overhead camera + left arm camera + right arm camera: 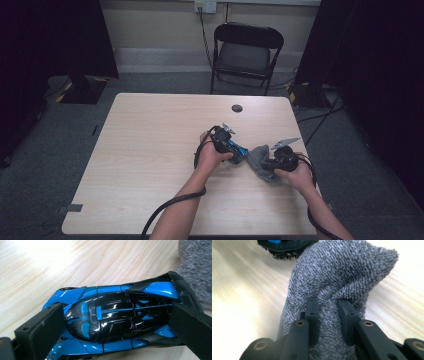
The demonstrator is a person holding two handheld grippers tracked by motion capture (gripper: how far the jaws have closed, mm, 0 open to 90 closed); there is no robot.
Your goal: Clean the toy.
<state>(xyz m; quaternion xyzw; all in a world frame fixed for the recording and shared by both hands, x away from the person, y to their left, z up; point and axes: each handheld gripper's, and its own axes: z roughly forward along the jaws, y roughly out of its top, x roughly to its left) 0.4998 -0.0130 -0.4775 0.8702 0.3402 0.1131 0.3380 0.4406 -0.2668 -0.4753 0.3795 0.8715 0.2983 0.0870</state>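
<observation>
The right gripper pinched a fold of the grey cloth tight. Just past it, the left gripper squeezed the blue toy car, which sat on the table. Best to hold the car still and rub gently so it would not slip

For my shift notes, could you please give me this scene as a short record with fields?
surface: wooden table
left gripper: jaws either side of a blue and black toy car; contact unclear
right gripper: shut on a grey terry cloth
cloth and car: cloth's far edge beside the car's end
background: black folding chair
</observation>
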